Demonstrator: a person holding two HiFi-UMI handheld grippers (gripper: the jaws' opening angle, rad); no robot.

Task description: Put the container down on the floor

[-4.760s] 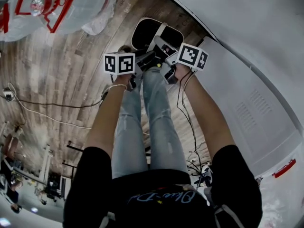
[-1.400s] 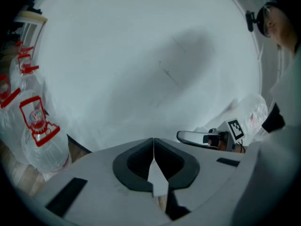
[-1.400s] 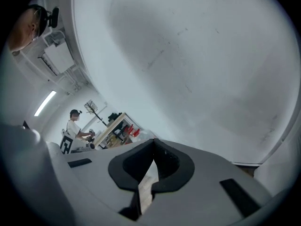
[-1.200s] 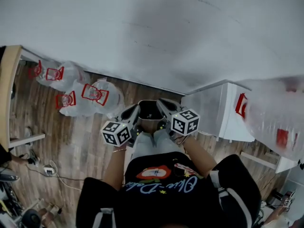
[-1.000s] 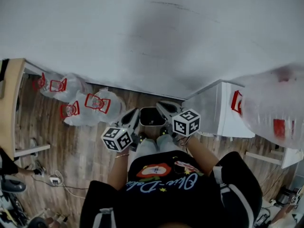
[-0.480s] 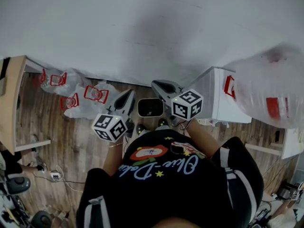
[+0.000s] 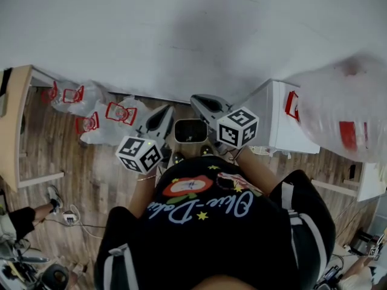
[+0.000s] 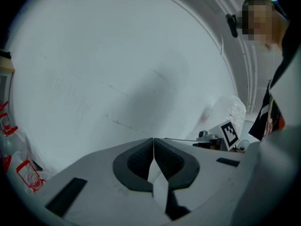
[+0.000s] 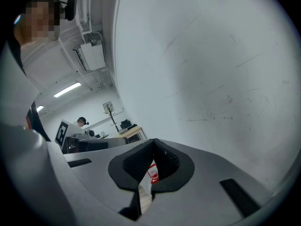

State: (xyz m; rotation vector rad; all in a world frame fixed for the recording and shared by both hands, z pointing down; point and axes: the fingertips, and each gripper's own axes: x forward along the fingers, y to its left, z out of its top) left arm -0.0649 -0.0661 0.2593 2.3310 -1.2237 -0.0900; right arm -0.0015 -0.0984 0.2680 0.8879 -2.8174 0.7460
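The fingers of the left gripper are pressing tip to tip, fully closed, with nothing between them. Only the white wall is showing beyond. The fingers of the right gripper are likewise meeting at the tips and gripping nothing. The red print showing through the slit below those tips is lying far behind them and is not being held. Both grippers are pointing roughly level toward the wall.

The container is resting on the floor, free of both grippers, close to the floor's edge along the wall. In the head view it is lying between the two grippers and well below them, just ahead of the person. Red-printed plastic bags are lying along the same edge to its left, and a white cabinet is standing to its right. Its opening is facing up, and its longer side appears to be running across, from one gripper toward the other. The two hands are flanking it about evenly, so neither is looking clearly nearer.

Judging from this layout, the placing is looking complete. Any further reach for the container would be calling for a straight descent between the grippers, with the fingers opening first.
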